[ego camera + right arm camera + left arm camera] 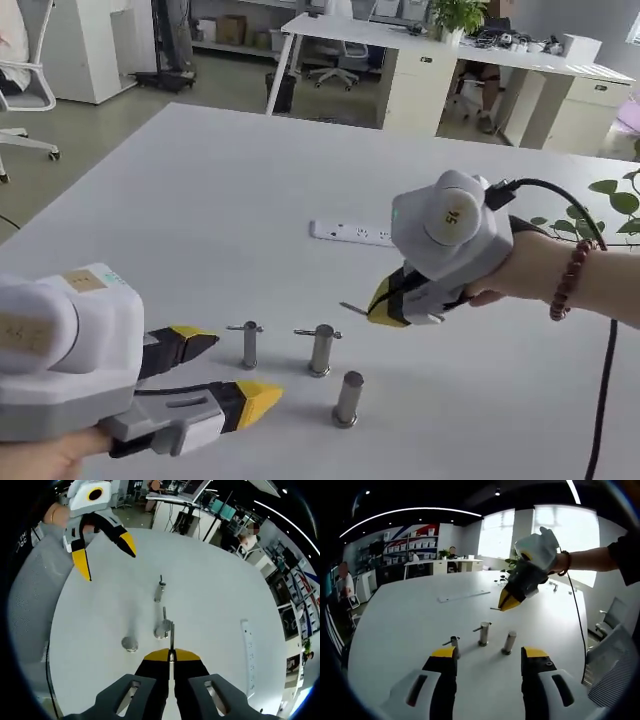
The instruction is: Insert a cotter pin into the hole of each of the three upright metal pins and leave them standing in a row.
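Right gripper (378, 303) pinches cotter pin (352, 307) near metal pins (320, 352); left gripper (245, 368) spread

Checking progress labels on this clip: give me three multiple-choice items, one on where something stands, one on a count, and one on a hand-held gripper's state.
1. Where does the bare upright pin stand in the head view?
A. nearest the camera, at the right end
B. beside the power strip
C. lying on the floor

2. How many upright pins are already pinned through?
A. one
B. two
C. three

3. The right hand-held gripper is:
A. open and empty
B. shut on a cotter pin
C. shut on an upright pin

Key:
1 A, it stands closest, to the right of the other two.
2 B, crosspieces show through the left pin and the middle pin.
3 B, a thin pin juts from its closed tips.
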Demonstrator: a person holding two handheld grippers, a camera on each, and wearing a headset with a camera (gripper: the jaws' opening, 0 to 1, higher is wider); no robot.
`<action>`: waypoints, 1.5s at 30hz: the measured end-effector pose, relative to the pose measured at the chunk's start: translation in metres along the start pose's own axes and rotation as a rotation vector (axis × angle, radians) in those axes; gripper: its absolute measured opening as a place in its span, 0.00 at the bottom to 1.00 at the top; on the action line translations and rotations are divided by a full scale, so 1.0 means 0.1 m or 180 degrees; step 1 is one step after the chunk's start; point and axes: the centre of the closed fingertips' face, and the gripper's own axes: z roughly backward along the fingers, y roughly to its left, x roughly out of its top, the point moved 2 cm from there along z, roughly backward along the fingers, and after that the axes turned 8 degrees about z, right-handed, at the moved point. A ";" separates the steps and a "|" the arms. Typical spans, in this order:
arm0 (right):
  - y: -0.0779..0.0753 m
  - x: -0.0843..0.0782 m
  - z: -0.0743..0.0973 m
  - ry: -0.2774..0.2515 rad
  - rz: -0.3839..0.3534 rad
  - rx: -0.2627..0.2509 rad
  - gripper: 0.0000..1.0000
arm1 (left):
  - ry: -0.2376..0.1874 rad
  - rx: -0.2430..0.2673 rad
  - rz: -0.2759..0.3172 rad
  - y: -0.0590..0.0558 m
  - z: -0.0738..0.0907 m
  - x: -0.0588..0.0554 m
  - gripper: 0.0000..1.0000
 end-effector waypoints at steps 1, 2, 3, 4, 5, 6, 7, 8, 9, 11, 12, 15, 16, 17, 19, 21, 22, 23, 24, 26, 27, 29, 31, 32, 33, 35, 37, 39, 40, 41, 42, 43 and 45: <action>0.03 0.04 0.01 -0.0024 0.0030 0.0017 0.00 | 0.0001 -0.0003 -0.0002 -0.01 0.00 0.01 0.50; 0.07 0.07 0.02 -0.0045 0.0064 0.0040 0.00 | 0.0005 -0.0005 0.0003 -0.02 0.00 0.02 0.49; 0.10 0.13 0.04 -0.0074 0.0127 0.0047 0.00 | 0.0014 -0.0021 0.0019 -0.04 0.00 0.04 0.49; 0.14 0.16 0.05 -0.0093 0.0153 0.0063 0.00 | 0.0010 -0.0034 0.0031 -0.05 0.00 0.05 0.48; 0.18 0.20 0.06 -0.0113 0.0191 0.0074 0.00 | 0.0000 -0.0050 0.0041 -0.07 0.01 0.07 0.48; 0.20 0.24 0.07 -0.0130 0.0225 0.0072 0.00 | -0.0006 -0.0060 0.0044 -0.08 0.01 0.08 0.48; 0.24 0.28 0.09 -0.0153 0.0283 0.0080 0.00 | 0.0002 -0.0077 0.0050 -0.10 0.01 0.08 0.47; 0.27 0.31 0.09 -0.0174 0.0302 0.0090 0.00 | 0.0016 -0.0089 0.0047 -0.11 0.01 0.08 0.46; 0.30 0.34 0.10 -0.0202 0.0338 0.0105 0.00 | 0.0039 -0.0100 0.0042 -0.13 0.00 0.08 0.45; 0.35 0.39 0.11 -0.0225 0.0384 0.0116 0.00 | 0.0063 -0.0118 0.0030 -0.15 0.00 0.07 0.43; 0.39 0.41 0.12 -0.0235 0.0406 0.0142 0.00 | 0.0112 -0.0151 0.0035 -0.17 -0.01 0.05 0.43; 0.43 0.44 0.13 -0.0240 0.0466 0.0152 0.00 | 0.0167 -0.0223 0.0137 -0.22 -0.01 0.02 0.41; 0.44 0.46 0.14 -0.0250 0.0495 0.0153 0.00 | 0.0172 -0.0246 0.0158 -0.24 -0.02 0.02 0.40; 0.45 0.46 0.15 -0.0254 0.0500 0.0154 0.00 | 0.0178 -0.0253 0.0169 -0.25 -0.02 0.01 0.39; 0.49 0.49 0.16 -0.0278 0.0554 0.0165 0.00 | 0.0192 -0.0257 0.0188 -0.26 -0.03 0.02 0.37; 0.51 0.50 0.16 -0.0289 0.0581 0.0171 0.00 | 0.0190 -0.0279 0.0259 -0.27 -0.04 0.03 0.35; 0.53 0.51 0.17 -0.0292 0.0592 0.0170 0.00 | 0.0177 -0.0301 0.0319 -0.27 -0.05 0.04 0.34; 0.54 0.51 0.16 -0.0295 0.0621 0.0173 0.00 | 0.0170 -0.0313 0.0353 -0.27 -0.06 0.05 0.32; 0.54 0.52 0.16 -0.0295 0.0625 0.0173 0.00 | 0.0161 -0.0317 0.0387 -0.28 -0.06 0.06 0.31; 0.56 0.52 0.16 -0.0298 0.0633 0.0169 0.00 | 0.0160 -0.0347 0.0474 -0.27 -0.09 0.07 0.29; 0.57 0.52 0.16 -0.0299 0.0649 0.0163 0.00 | 0.0166 -0.0357 0.0525 -0.28 -0.10 0.08 0.28; 0.58 0.53 0.15 -0.0298 0.0661 0.0167 0.00 | 0.0173 -0.0393 0.0617 -0.29 -0.11 0.08 0.25; 0.60 0.53 0.15 -0.0300 0.0667 0.0169 0.00 | 0.0153 -0.0435 0.0698 -0.31 -0.12 0.09 0.22; 0.61 0.53 0.15 -0.0299 0.0678 0.0172 0.00 | 0.0162 -0.0444 0.0723 -0.31 -0.13 0.09 0.22; 0.61 0.53 0.15 -0.0298 0.0685 0.0168 0.00 | 0.0170 -0.0451 0.0733 -0.32 -0.13 0.09 0.21; 0.62 0.53 0.15 -0.0303 0.0688 0.0167 0.00 | 0.0180 -0.0498 0.0780 -0.36 -0.14 0.09 0.17; 0.63 0.53 0.15 -0.0310 0.0685 0.0167 0.00 | 0.0191 -0.0518 0.0817 -0.37 -0.15 0.08 0.14; 0.64 0.54 0.15 -0.0318 0.0677 0.0166 0.00 | 0.0184 -0.0530 0.0847 -0.39 -0.17 0.08 0.13; 0.65 0.54 0.15 -0.0324 0.0679 0.0168 0.00 | 0.0181 -0.0546 0.0872 -0.40 -0.18 0.08 0.13; 0.65 0.55 0.15 -0.0330 0.0677 0.0167 0.00 | 0.0183 -0.0560 0.0898 -0.41 -0.18 0.08 0.11; 0.66 0.55 0.15 -0.0335 0.0672 0.0166 0.00 | 0.0186 -0.0574 0.0930 -0.42 -0.19 0.07 0.11; 0.67 0.55 0.14 -0.0339 0.0666 0.0171 0.00 | 0.0193 -0.0588 0.0948 -0.42 -0.20 0.07 0.09; 0.68 0.55 0.13 -0.0344 0.0666 0.0168 0.00 | 0.0226 -0.0592 0.0981 -0.43 -0.22 0.04 0.07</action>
